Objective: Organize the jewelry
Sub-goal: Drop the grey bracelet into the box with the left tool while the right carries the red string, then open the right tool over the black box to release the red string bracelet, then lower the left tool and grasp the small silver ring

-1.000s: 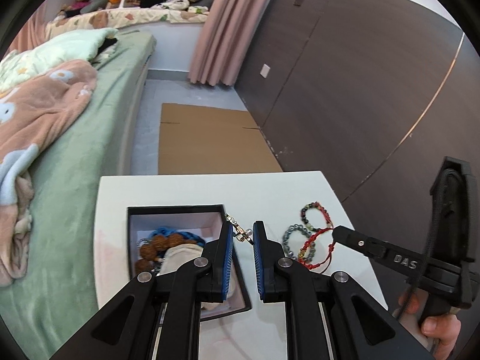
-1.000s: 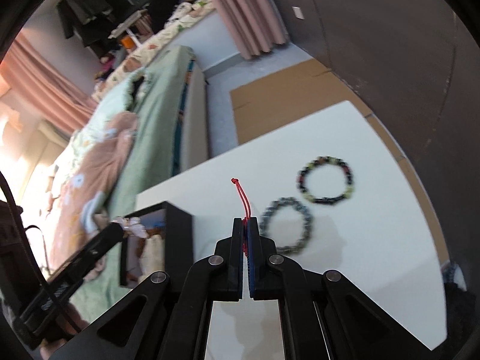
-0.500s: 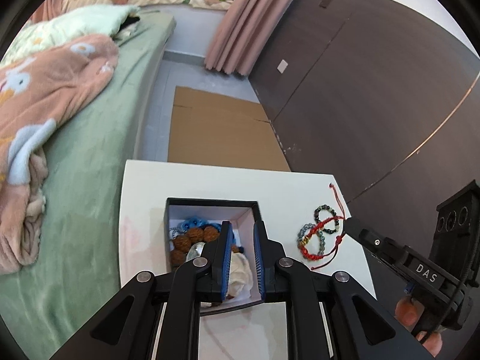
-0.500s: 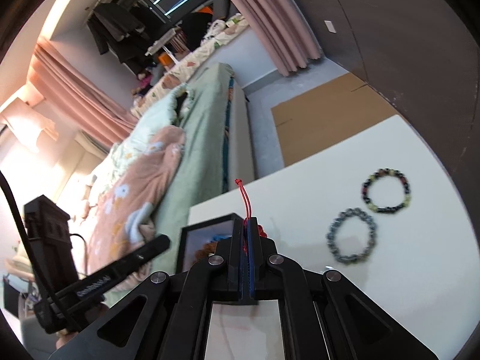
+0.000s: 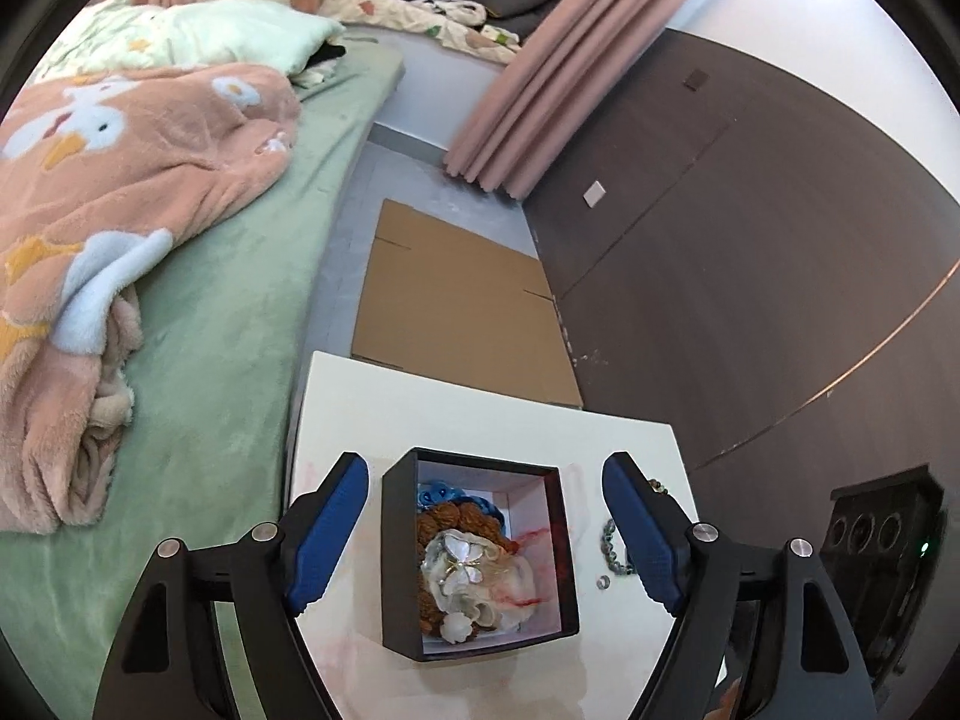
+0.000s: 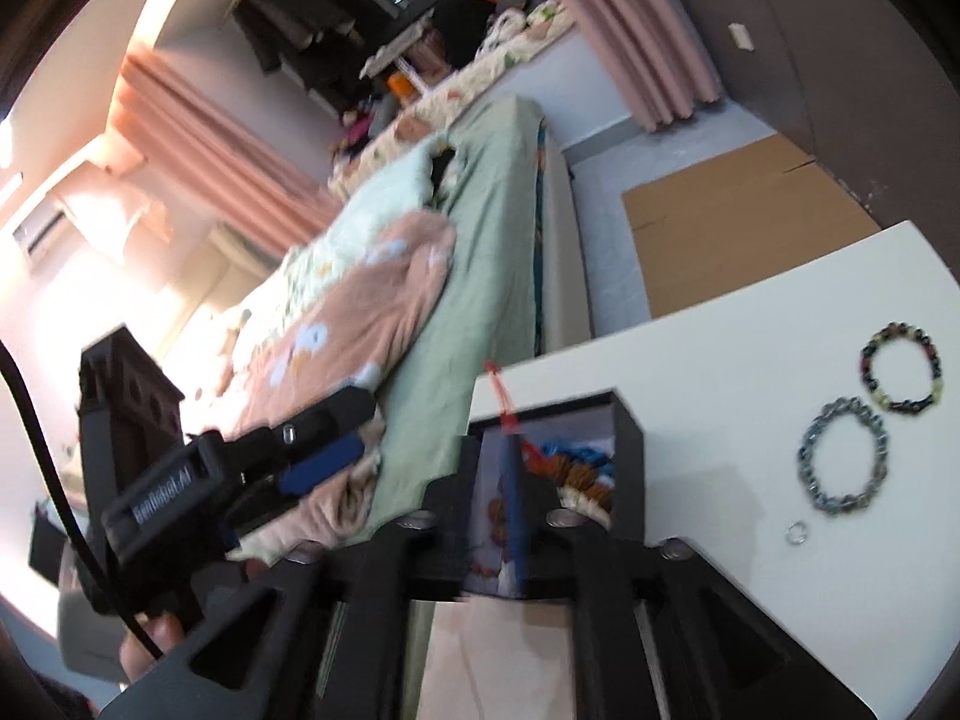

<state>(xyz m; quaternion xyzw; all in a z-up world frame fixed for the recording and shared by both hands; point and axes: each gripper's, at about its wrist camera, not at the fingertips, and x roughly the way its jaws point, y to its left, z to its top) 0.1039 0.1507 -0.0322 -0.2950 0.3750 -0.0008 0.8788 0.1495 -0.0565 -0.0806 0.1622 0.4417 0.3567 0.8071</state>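
A black jewelry box stands open on the white table. It holds a blue cord piece, brown beads and a white butterfly piece. My left gripper is wide open above the box, one finger on each side. My right gripper is blurred and shut on a red string bracelet, over the box. A grey bead bracelet and a dark multicolour bead bracelet lie on the table to the right.
A small metal ring lies near the grey bracelet. A bed with a green sheet and pink blanket borders the table's left side. Flat cardboard lies on the floor beyond, next to a dark wall panel.
My left gripper opened wide and let the butterfly piece fall into the box. My right gripper carried the red string bracelet leftward from the table over the box.
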